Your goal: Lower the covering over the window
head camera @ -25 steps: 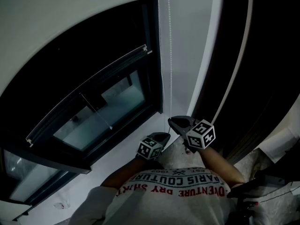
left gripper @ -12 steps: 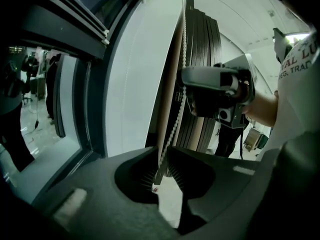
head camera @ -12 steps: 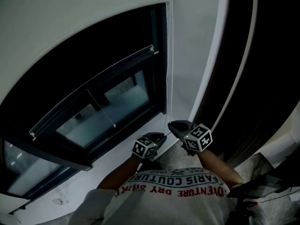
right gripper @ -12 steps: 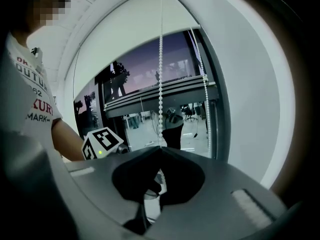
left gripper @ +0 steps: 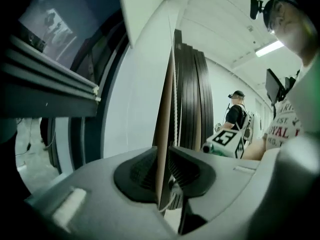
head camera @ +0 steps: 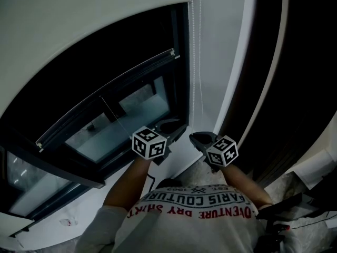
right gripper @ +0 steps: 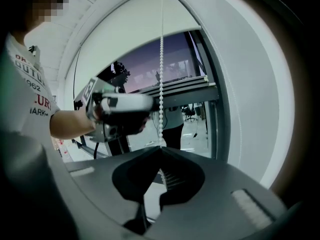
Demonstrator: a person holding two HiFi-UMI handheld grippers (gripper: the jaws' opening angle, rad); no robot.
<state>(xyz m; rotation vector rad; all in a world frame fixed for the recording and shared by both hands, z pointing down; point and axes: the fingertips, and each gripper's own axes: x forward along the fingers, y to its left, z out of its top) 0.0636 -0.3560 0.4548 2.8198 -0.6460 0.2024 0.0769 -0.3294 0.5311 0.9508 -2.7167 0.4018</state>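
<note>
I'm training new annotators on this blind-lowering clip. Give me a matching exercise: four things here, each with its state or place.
1 left gripper
2 right gripper
3 roller blind
4 bead chain

A hangs beside the window frame
B shut on the chain
C jaws apart
D partly lowered

Pairs: 1-C, 2-B, 3-D, 4-A. The left jaws have just been opening; the chain seems to run loose between them.
</note>
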